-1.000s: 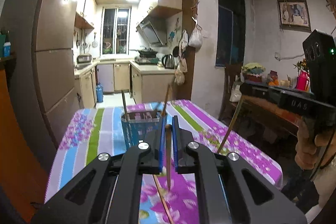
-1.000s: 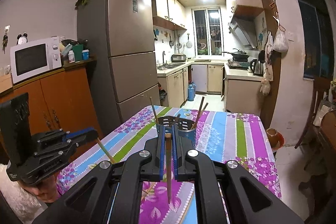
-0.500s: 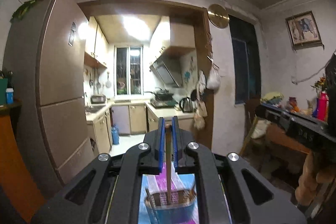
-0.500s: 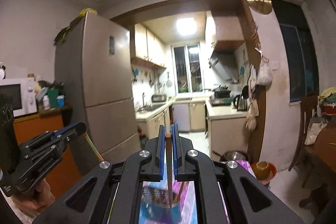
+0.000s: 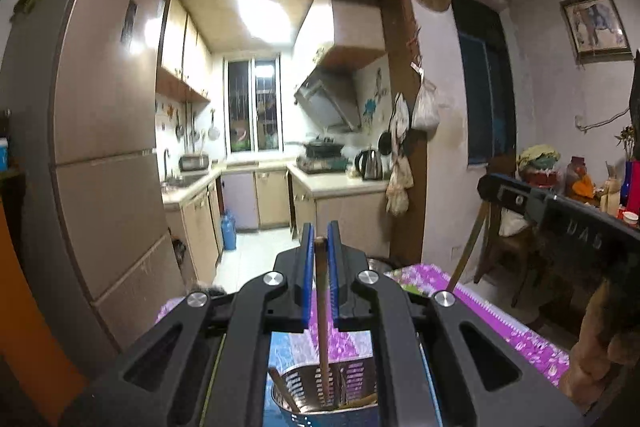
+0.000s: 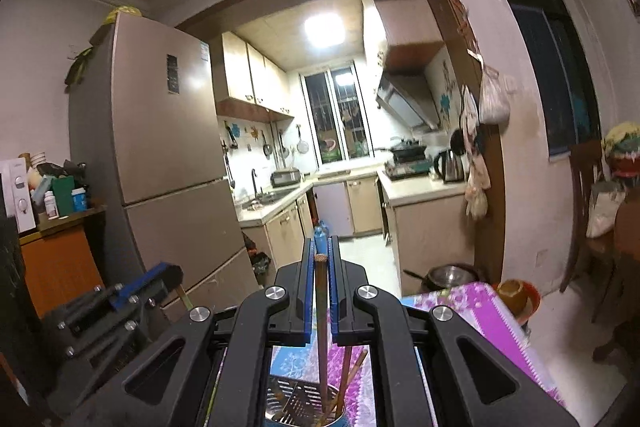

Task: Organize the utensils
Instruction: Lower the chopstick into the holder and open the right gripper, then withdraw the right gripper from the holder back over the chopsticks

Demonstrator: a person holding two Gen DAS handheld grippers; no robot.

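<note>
Refrigerator (image 6: 160,147) doors fill the left of both views, with the lit kitchen beyond the doorway. Nearer, the table (image 5: 500,323) under its purple flowered cloth shows past the claws, its far edge in sight in both wrist views.

On the table stands a perforated metal utensil holder (image 5: 320,387), seen from above between the arms of each claw; in the right wrist view it (image 6: 304,403) already has several chopsticks leaning inside.

The left claw (image 5: 319,247) is clamped tight on a wooden chopstick (image 5: 322,327), blue pads pressing its upper end. The stick hangs roughly upright, its lower end reaching down into the holder's mouth.

The right claw (image 6: 320,263) is likewise closed hard on its own chopstick (image 6: 321,327), gripped at the top end, the shaft dropping straight down with its tip inside the holder among the others.

In the left wrist view the right claw's black body comes in from the right edge, held by a hand (image 5: 596,355), its chopstick slanting down toward the table. In the right wrist view the left claw (image 6: 168,277) sits low on the left.
</note>
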